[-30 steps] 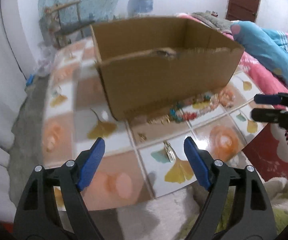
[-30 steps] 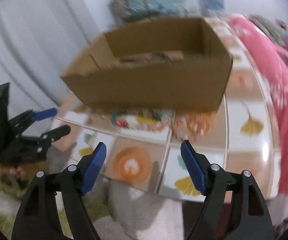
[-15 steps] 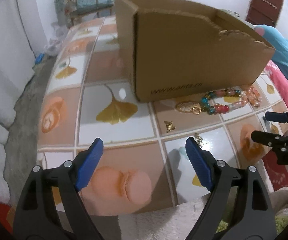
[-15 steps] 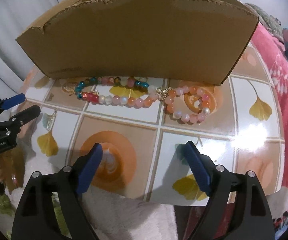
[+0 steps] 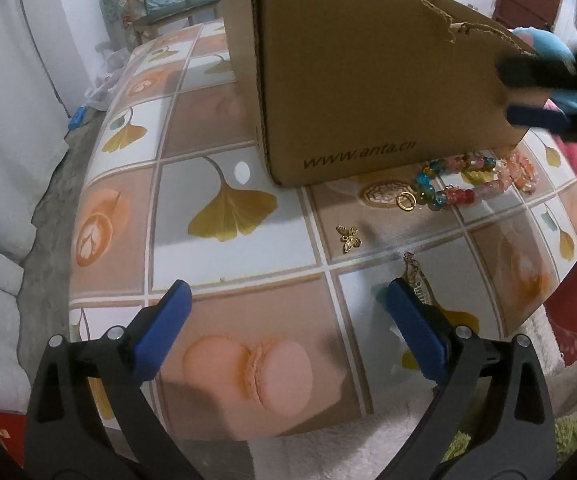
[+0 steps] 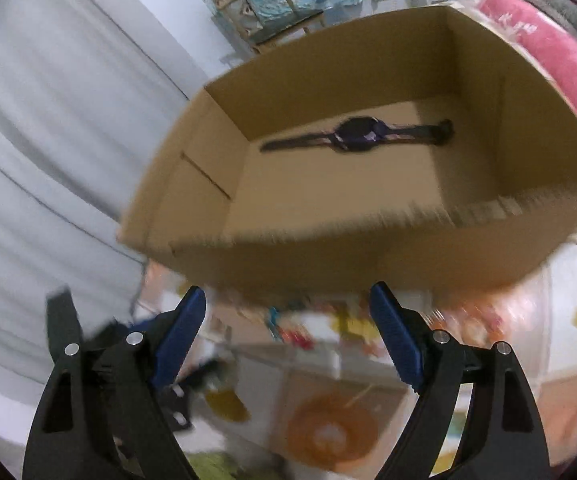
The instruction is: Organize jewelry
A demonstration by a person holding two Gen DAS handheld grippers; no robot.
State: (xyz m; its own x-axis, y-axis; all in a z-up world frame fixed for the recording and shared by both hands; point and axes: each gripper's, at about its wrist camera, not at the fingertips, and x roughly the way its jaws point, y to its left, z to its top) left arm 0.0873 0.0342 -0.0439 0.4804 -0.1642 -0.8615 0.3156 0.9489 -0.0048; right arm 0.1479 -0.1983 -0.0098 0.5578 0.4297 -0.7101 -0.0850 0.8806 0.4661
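Observation:
An open cardboard box [image 5: 368, 80] stands on the tiled table [image 5: 192, 280]. Inside the box [image 6: 368, 264] lies a dark wristwatch [image 6: 356, 136]. In front of the box lie a multicoloured bead bracelet [image 5: 460, 192], a pink bead bracelet [image 5: 522, 168], a gold ring [image 5: 407, 202], an oval gold pendant [image 5: 384, 192] and a butterfly charm [image 5: 350, 236]. A gold chain piece [image 5: 418, 276] lies just beyond my left gripper's right finger. The left gripper [image 5: 286, 296] hovers low over the table, jaws opening, nothing between them. The right gripper [image 6: 288, 300] is open and empty over the blurred beads [image 6: 292, 330]. It hangs blurred by the box's right corner [image 5: 528, 92].
The table's front edge is close below both grippers, with a white fluffy rug [image 5: 328, 452] under it. A wooden chair [image 6: 264, 4] stands behind the box. Pink bedding [image 6: 528, 40] lies to the right and pale fabric [image 6: 48, 140] hangs on the left.
The right wrist view has risen from the bracelets and now looks into the box. The left gripper's jaws have spread wider. The right gripper moved up to the box's right corner.

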